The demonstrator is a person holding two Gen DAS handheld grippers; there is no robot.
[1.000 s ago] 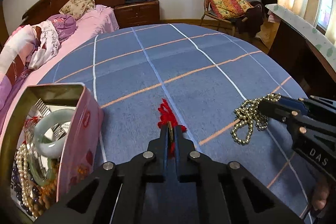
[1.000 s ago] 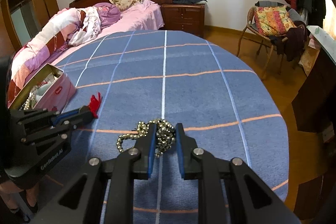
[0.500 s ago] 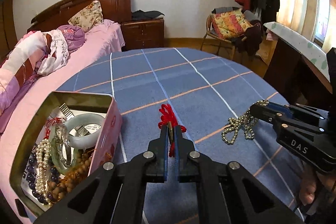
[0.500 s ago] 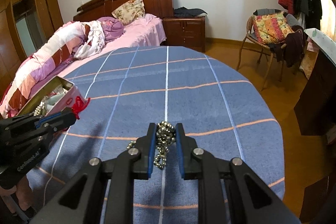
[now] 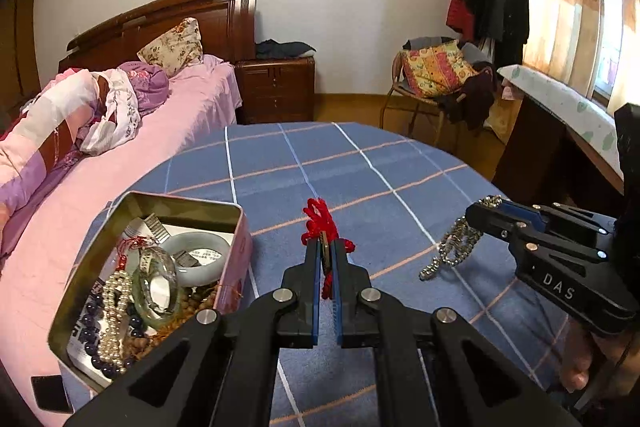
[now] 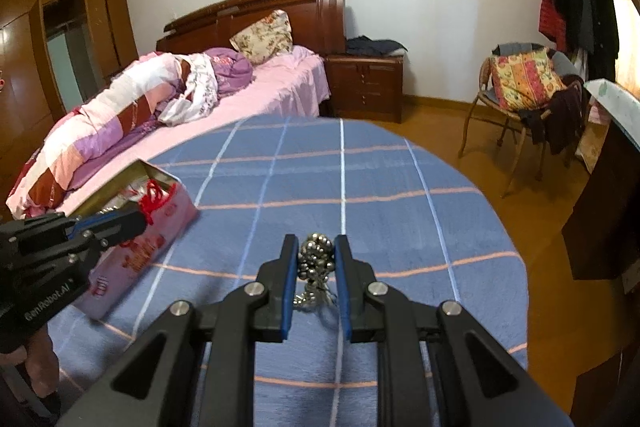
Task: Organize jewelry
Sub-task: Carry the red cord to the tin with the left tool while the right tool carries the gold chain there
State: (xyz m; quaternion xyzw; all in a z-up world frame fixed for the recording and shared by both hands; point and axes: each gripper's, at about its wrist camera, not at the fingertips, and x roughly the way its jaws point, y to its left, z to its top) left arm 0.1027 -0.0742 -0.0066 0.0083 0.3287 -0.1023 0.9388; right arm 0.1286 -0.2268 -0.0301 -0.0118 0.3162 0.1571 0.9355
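The red knotted cord (image 5: 323,227) stands almost upright between the pads of the left gripper (image 5: 327,247). Its long axis runs along the fingers: the knot sticks out past the fingertips, and a thin red tail hangs down between the pads toward the camera. A small brown piece sits at the middle of it. The left jaws are clenched on this cord, almost fully closed, and it is lifted above the blue checked cloth (image 5: 360,163).

The silver bead chain (image 6: 316,259) is bunched into a ball between the pads of the right gripper (image 6: 316,251), with loose loops hanging straight down under it. In the left wrist view the chain (image 5: 452,247) dangles from the fingertips and its low end is close to the cloth. The right jaws are only a little apart, grasping the bundle.

The pink tin (image 5: 236,259) lies open on the cloth, left of the left gripper, holding bangles and bead strings.
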